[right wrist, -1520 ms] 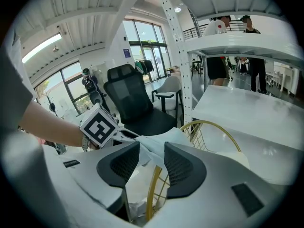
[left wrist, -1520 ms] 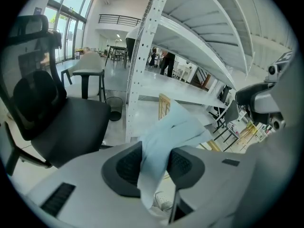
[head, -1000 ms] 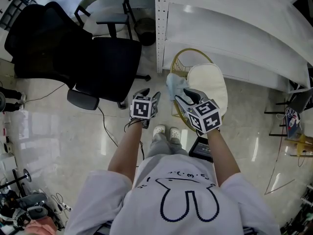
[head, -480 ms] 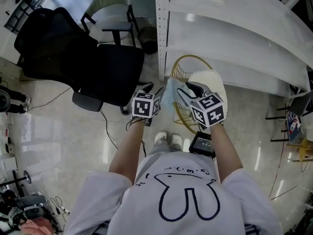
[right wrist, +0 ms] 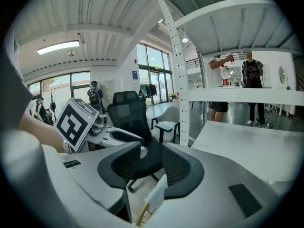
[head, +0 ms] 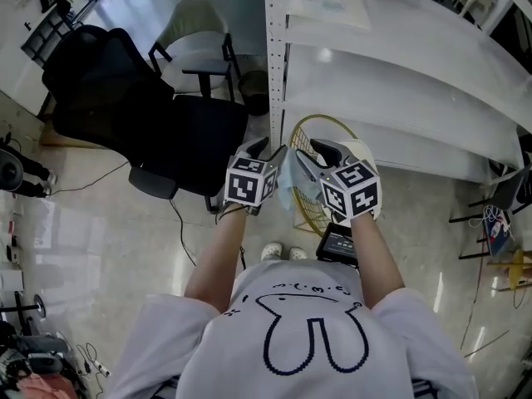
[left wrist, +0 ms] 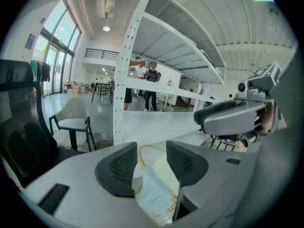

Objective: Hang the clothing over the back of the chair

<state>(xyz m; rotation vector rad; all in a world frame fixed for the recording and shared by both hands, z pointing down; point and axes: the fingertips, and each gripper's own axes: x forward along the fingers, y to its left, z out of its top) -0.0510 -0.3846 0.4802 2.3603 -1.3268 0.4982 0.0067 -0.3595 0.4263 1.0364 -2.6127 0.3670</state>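
Glossy pale floor (head: 100, 231) spreads below tall white metal shelving (head: 399, 81), and a black mesh-backed office chair (head: 125, 115) stands well apart on the left. A pale blue piece of clothing (head: 291, 177) hangs between both grippers, above a gold wire-frame seat with a cream cushion (head: 309, 209). On the right gripper (head: 314, 155) the jaws are narrow, pinching the fabric's edge. On the left gripper (head: 262, 150) the jaws stand wide and have just been closing, with the fabric between them but not pressed
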